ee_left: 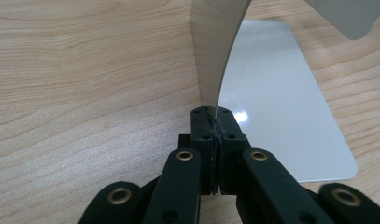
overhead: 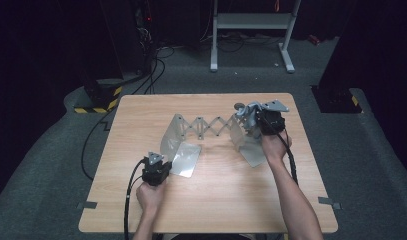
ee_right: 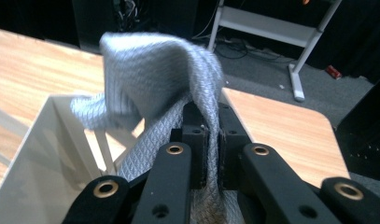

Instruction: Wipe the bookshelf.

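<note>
A metal scissor-lattice rack (overhead: 206, 127) stands stretched across the wooden table (overhead: 216, 200), with an L-shaped end plate at each side. My left gripper (overhead: 160, 160) is shut on the edge of the left end plate's upright wall (ee_left: 215, 51), and that plate's flat base (ee_left: 276, 102) lies just to the right of the jaws. Over the right end plate (overhead: 248, 147), my right gripper (overhead: 256, 120) is shut on a grey woven cloth (overhead: 245, 112). In the right gripper view the cloth (ee_right: 150, 70) bunches up above the jaws (ee_right: 207, 119), over the white plate (ee_right: 33, 154).
Past the table's far edge a white metal frame (overhead: 251, 22) stands on the dark floor, with cables (overhead: 156, 65) and black stands to the left. Bare tabletop lies between the two forearms and along the near edge.
</note>
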